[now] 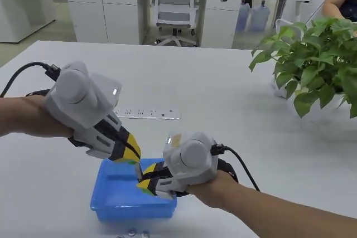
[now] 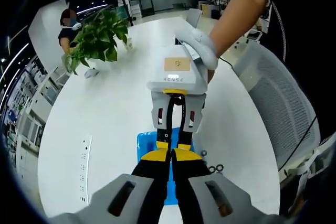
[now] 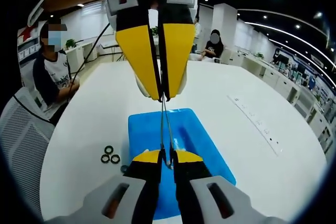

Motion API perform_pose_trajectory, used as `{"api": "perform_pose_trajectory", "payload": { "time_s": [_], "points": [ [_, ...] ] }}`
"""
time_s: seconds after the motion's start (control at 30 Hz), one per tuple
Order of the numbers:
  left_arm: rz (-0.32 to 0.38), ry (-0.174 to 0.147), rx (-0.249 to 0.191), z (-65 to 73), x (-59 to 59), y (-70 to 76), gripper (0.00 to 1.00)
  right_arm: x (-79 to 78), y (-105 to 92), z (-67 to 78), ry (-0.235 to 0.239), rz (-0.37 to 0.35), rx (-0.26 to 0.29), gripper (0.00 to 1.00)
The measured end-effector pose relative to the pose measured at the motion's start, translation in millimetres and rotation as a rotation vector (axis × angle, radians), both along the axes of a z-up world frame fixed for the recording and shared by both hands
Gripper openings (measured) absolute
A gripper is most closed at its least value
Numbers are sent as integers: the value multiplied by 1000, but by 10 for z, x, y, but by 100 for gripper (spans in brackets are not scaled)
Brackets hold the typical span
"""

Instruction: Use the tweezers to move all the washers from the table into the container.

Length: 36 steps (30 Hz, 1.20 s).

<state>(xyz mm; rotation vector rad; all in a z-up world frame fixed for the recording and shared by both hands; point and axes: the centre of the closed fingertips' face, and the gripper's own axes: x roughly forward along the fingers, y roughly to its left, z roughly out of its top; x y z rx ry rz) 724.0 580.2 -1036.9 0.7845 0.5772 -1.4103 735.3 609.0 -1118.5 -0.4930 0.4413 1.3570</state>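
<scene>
**Item 1: left gripper** (image 1: 135, 160). Held from 9 o'clock in the head view and angled down toward 4 o'clock, with its yellow-tipped jaws placed over the container. In the right gripper view the left gripper (image 3: 163, 95) is seen at 12 o'clock, its jaws pressed together on the far end of the tweezers.

**Item 2: right gripper** (image 1: 146, 185). Held from 4 o'clock in the head view, with its tips set almost against those of the left gripper. In its own view the right gripper (image 3: 168, 157) is seen with its jaws clamped against the near end of the tweezers, a narrow slot left between the yellow pads.

**Item 3: tweezers** (image 3: 165, 129). Thin, metal, two-legged. They are suspended between the two pairs of jaws, above the container. Which end is the tip cannot be told.

**Item 4: container** (image 1: 114, 204). Blue, rectangular and open-topped. It is set on the table directly beneath both grippers.

**Item 5: washers** (image 3: 109, 155). Three dark rings are clustered on the table at the container's 9 o'clock in the right gripper view, outside its wall. In the head view they are found at the container's 6 o'clock.

**Item 6: table** (image 1: 223, 93). White.
- A power strip (image 1: 146, 113) is laid at the container's 12 o'clock, apart from it.
- A plant (image 1: 312, 65) is placed at 2 o'clock, well apart.
- A chair (image 1: 175, 4) is seen beyond the far edge at 12 o'clock.
</scene>
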Motion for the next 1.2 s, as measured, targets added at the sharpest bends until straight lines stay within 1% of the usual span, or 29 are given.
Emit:
{"api": "perform_pose_trajectory", "payload": {
  "time_s": [0.13,0.27,0.5,0.77,0.93,1.2],
  "points": [
    [0,5,2,-75,34,-9,5,35,0,-75,13,-6,-11,10],
    [0,17,2,-140,58,-17,5,62,-16,-154,22,-7,-27,10],
    [4,31,0,-223,93,-14,5,80,-15,-230,31,-9,-39,10],
    [1,30,-6,-250,93,-16,5,92,-19,-270,29,-9,-49,10],
    [-2,33,-1,-272,76,-11,5,79,-26,-293,29,-2,-58,11],
    [-4,29,2,-258,60,-17,5,72,-33,-282,29,-2,-59,11]
  ]
}}
